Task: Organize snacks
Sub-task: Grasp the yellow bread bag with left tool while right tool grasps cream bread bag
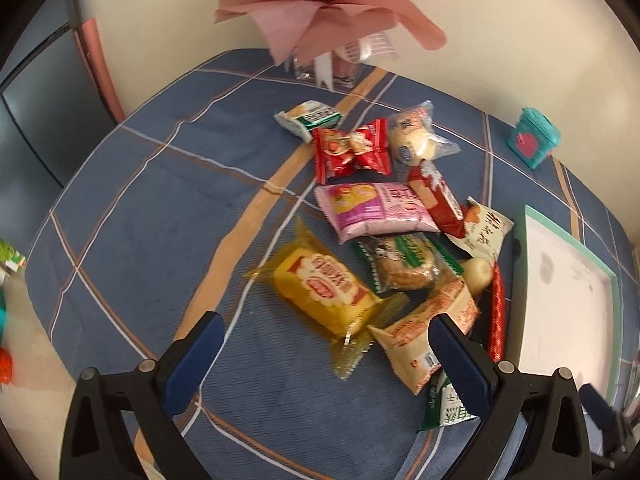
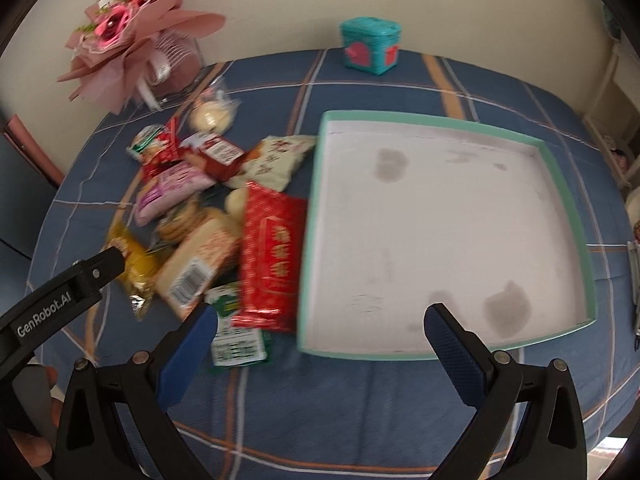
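Several snack packets lie heaped on the blue plaid tablecloth. Among them are a yellow cake packet, a pink packet, a red candy packet, a beige packet and a long red packet. A shallow white tray with a teal rim sits right of the heap with nothing in it. My left gripper is open just short of the yellow packet. My right gripper is open, above the tray's near left corner. The left gripper's arm shows in the right wrist view.
A pink paper bouquet in a glass vase stands at the table's far edge. A small teal box sits at the back near the wall. A person's hand is at the lower left of the right wrist view.
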Demonstrator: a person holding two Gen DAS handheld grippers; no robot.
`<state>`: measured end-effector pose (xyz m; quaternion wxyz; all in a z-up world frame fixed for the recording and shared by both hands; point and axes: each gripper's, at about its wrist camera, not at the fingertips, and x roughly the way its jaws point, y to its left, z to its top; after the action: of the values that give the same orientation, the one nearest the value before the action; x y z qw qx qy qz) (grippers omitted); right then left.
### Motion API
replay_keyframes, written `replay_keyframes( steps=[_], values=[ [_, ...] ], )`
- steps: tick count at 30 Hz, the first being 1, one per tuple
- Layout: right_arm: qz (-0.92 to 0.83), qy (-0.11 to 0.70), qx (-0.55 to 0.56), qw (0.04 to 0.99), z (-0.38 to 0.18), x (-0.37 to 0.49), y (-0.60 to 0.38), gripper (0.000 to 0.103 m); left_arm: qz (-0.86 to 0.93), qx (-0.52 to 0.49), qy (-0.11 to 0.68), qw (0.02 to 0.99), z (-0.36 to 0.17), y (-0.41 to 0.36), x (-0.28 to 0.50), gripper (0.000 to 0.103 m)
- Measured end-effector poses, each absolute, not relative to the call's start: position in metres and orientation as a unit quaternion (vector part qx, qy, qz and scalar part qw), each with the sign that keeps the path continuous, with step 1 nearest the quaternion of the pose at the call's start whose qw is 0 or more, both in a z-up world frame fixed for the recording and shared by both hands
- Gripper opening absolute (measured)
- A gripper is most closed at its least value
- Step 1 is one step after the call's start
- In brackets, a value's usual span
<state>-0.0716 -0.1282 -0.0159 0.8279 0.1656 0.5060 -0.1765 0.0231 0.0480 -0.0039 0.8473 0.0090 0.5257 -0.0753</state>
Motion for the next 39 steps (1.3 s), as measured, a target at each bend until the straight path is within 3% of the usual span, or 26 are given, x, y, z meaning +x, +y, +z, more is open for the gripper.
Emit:
replay_keyframes(
  steps=[5, 7, 9, 11, 24, 39],
  values=[
    [-0.152, 0.507, 0.170, 0.831, -0.014, -0.062, -0.117, 0.100, -0.076, -0.002, 0.530, 0.845, -0.005, 0.054, 0.026, 0.101],
    [-0.149, 0.504, 0.172, 0.833, -0.013, -0.057, -0.116, 0.093, -0.080, -0.007, 0.533, 0.842, -0.006, 0.054, 0.028, 0.100],
    [-0.146, 0.510, 0.174, 0.830, -0.016, -0.052, -0.115, 0.077, -0.081, -0.009, 0.539, 0.838, -0.009, 0.054, 0.031, 0.100],
    [-0.141, 0.520, 0.176, 0.824, -0.020, -0.047, -0.113, 0.072, -0.080, -0.012, 0.545, 0.834, -0.013, 0.054, 0.036, 0.098],
    [-0.114, 0.522, 0.180, 0.826, -0.028, -0.007, -0.083, 0.063, -0.046, -0.062, 0.557, 0.827, -0.025, 0.083, 0.063, 0.097],
    [-0.119, 0.546, 0.175, 0.811, -0.051, 0.024, -0.070, 0.061, -0.062, -0.091, 0.583, 0.805, -0.044, 0.082, 0.075, 0.097]
  ],
)
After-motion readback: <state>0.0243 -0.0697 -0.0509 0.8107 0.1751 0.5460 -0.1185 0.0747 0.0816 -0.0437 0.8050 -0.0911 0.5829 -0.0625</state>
